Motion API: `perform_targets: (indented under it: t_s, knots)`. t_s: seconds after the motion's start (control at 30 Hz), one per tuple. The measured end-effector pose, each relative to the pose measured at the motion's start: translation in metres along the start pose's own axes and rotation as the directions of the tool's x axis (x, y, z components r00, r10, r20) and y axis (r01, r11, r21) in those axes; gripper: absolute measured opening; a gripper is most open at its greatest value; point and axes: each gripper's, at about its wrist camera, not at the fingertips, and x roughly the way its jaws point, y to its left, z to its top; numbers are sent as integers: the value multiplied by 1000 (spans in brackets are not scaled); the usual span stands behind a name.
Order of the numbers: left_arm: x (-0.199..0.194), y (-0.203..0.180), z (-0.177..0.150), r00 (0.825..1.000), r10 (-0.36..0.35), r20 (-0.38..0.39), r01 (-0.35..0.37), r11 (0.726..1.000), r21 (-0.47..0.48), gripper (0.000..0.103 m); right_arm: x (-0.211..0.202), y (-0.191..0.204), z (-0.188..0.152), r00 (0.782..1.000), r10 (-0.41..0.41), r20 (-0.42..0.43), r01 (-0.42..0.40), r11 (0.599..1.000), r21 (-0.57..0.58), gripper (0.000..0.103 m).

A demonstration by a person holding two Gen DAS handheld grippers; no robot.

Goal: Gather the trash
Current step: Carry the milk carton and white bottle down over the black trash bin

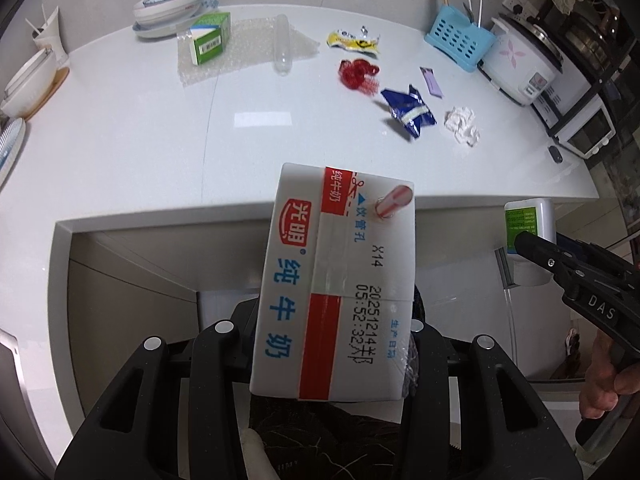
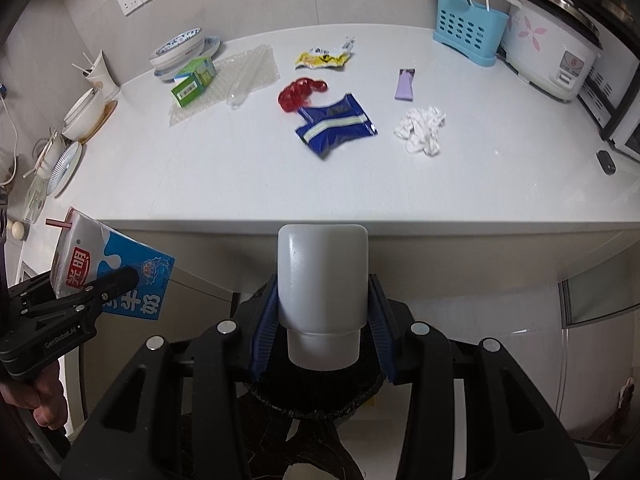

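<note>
Grippers were off the worktop's (image 2: 240, 184) front edge: left gripper (image 1: 332, 320) clamped a milk carton (image 1: 336, 280), right gripper (image 2: 322, 320) clamped a white bottle (image 2: 322, 280).

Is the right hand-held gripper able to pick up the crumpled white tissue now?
Probably not yet. The right hand-held gripper is shut on a white bottle, so its jaws are full, though the crumpled tissue lies uncovered on the counter.

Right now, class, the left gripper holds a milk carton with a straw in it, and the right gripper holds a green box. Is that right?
One detail is wrong. The right gripper holds a white plastic bottle, as the right wrist view shows. The green box lies on the counter. The left gripper does hold the milk carton with its straw.
</note>
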Motion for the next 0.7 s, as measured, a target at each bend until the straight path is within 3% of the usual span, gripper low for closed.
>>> perform_targets:
  t_s: [0.7]
  knots:
    - [61, -20, -46, 998, -38, -57, 39, 999, 19, 40, 57, -11, -62, 997, 11, -70, -12, 1000, -17, 40]
